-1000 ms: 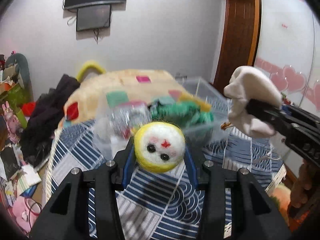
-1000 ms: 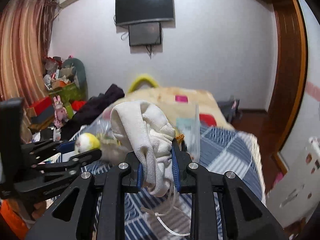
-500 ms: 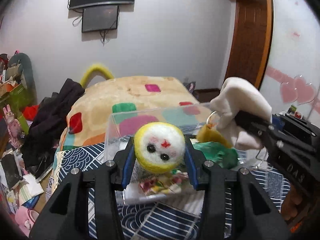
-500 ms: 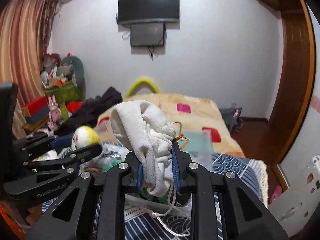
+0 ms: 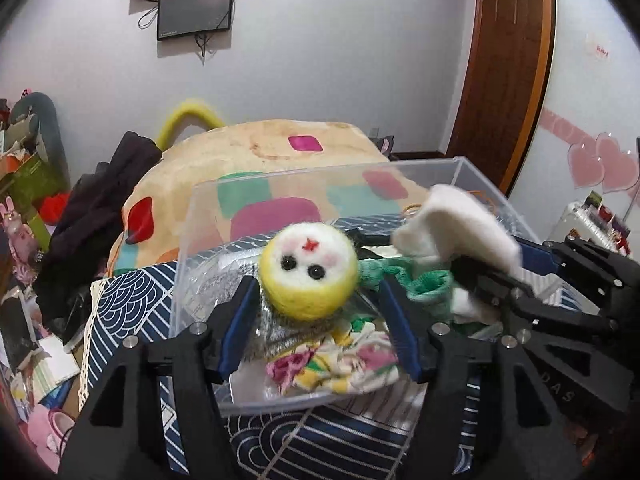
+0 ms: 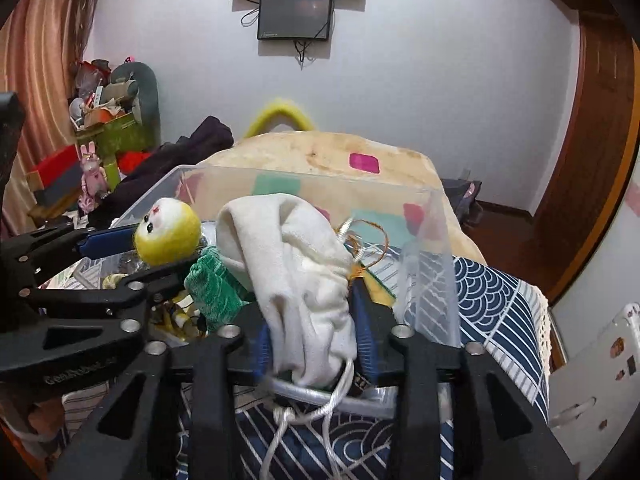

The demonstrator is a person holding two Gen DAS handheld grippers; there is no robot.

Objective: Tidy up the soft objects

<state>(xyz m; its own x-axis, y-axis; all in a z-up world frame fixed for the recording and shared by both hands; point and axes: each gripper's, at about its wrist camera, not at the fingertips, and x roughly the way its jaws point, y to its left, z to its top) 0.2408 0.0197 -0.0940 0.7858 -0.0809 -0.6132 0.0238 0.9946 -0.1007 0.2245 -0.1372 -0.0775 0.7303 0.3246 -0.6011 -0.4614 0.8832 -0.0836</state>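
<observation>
A clear plastic bin (image 5: pixel 200 216) stands on the blue patterned cloth; it also shows in the right wrist view (image 6: pixel 432 248). It holds a green knit piece (image 5: pixel 420 280), a floral cloth (image 5: pixel 332 364) and other soft items. My left gripper (image 5: pixel 316 300) has opened over the bin; the yellow-and-white felt ball with a face (image 5: pixel 308 272) sits between the spread fingers, free of the right pad. My right gripper (image 6: pixel 312 320) is shut on a white drawstring pouch (image 6: pixel 296 272), held over the bin's right side.
A patchwork quilt mound (image 5: pixel 280 152) lies behind the bin. Dark clothes (image 5: pixel 100 208) and clutter (image 5: pixel 24 168) sit at the left. A wooden door (image 5: pixel 508 72) is at the right. The blue wave-pattern cloth (image 6: pixel 496 296) covers the surface.
Both grippers moved forward and down over the bin. The left gripper's fingers spread apart and the felt ball sits loose between them. The right gripper still holds the pouch.
</observation>
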